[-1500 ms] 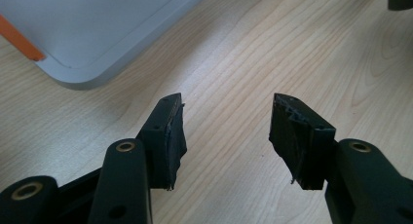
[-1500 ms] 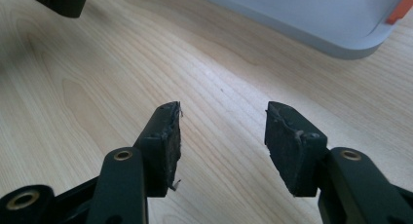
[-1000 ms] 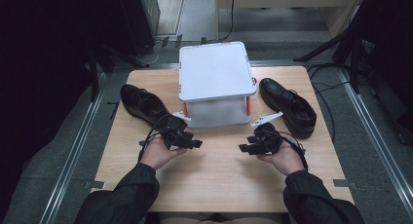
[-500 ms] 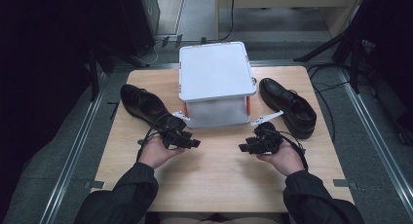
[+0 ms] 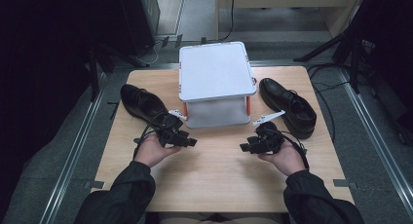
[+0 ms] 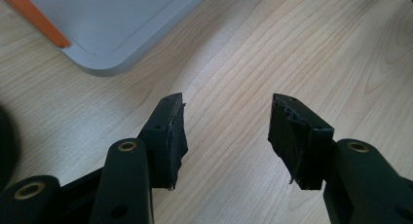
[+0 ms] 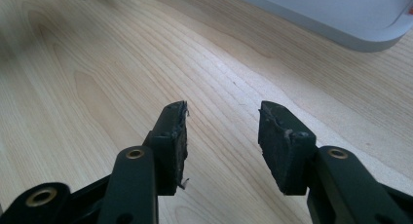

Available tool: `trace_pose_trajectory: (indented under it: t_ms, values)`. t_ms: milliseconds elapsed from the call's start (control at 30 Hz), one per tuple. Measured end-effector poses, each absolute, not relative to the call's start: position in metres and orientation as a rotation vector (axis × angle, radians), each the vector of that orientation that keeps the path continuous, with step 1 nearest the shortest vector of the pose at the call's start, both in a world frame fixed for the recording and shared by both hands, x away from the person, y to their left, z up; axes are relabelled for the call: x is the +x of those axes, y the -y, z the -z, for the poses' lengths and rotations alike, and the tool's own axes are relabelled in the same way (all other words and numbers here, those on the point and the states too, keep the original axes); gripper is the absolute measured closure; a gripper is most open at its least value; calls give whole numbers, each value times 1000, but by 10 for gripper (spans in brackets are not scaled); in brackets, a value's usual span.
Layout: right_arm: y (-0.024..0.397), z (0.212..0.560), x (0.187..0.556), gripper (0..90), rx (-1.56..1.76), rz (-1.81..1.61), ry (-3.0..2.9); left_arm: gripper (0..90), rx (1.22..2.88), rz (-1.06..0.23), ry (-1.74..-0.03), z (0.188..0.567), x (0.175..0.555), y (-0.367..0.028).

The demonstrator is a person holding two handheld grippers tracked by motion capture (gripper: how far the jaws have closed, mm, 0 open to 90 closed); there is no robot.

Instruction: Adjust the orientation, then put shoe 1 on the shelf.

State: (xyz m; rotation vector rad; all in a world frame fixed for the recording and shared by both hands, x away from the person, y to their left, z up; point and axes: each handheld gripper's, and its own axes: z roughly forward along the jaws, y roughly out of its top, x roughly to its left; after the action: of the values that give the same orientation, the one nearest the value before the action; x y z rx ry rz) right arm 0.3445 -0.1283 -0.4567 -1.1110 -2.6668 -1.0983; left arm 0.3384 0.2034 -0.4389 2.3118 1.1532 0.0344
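in the high view a grey lidded box point(image 5: 216, 83) stands at the middle of the far half of the wooden table point(image 5: 219, 175), with one black shoe point(image 5: 142, 103) to its left and another black shoe point(image 5: 288, 107) to its right. the left gripper point(image 5: 191, 142) is held over the table just in front of the box's near left corner, and the left shoe lies just behind the hand that holds it. the right gripper point(image 5: 243, 147) is held in front of the box's near right corner, near the heel end of the right shoe. the two grippers point toward each other, apart, with bare table between them.

in the left gripper view the jaws stand wide apart with nothing between them, only wood grain. a corner of the box point(image 6: 104, 27) with an orange clasp point(image 6: 39, 17) lies up and left of the jaws, well clear of the pads.

in the right gripper view the jaws have just been opening and stand apart, empty. the box edge point(image 7: 341, 17) lies beyond them at upper right, not between the pads.
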Motion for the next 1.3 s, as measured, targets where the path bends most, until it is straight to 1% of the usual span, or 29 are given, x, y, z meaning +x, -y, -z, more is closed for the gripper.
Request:
trace_pose_trajectory:
  t_ms: [433, 733, 867, 900, 967, 1000, 1200, 1300]
  values:
    - [128, 461, 344, 531, -1058, 1066, 2678, 485, 2282, -3, -1187, 432, 339, -219]
    - [130, 456, 342, 531, -1059, 1087, 2671, 504, 2275, 14, -1223, 425, 340, -230]
    - [131, 458, 343, 531, -1061, 1069, 2666, 517, 2265, 1, -1239, 416, 342, -238]
    - [130, 458, 343, 520, -1052, 1071, 2661, 545, 2271, -3, -1246, 410, 342, -242]
    - [129, 458, 343, 516, -1041, 1075, 2656, 552, 2267, -7, -1256, 408, 342, -243]
    - [128, 458, 342, 516, -1029, 1070, 2661, 558, 2262, -23, -1262, 400, 343, -250]
    - [121, 459, 341, 516, -996, 1026, 2674, 564, 2286, -59, -1310, 388, 346, -264]
    - [116, 460, 342, 516, -981, 1005, 2678, 566, 2293, -91, -1327, 373, 349, -273]
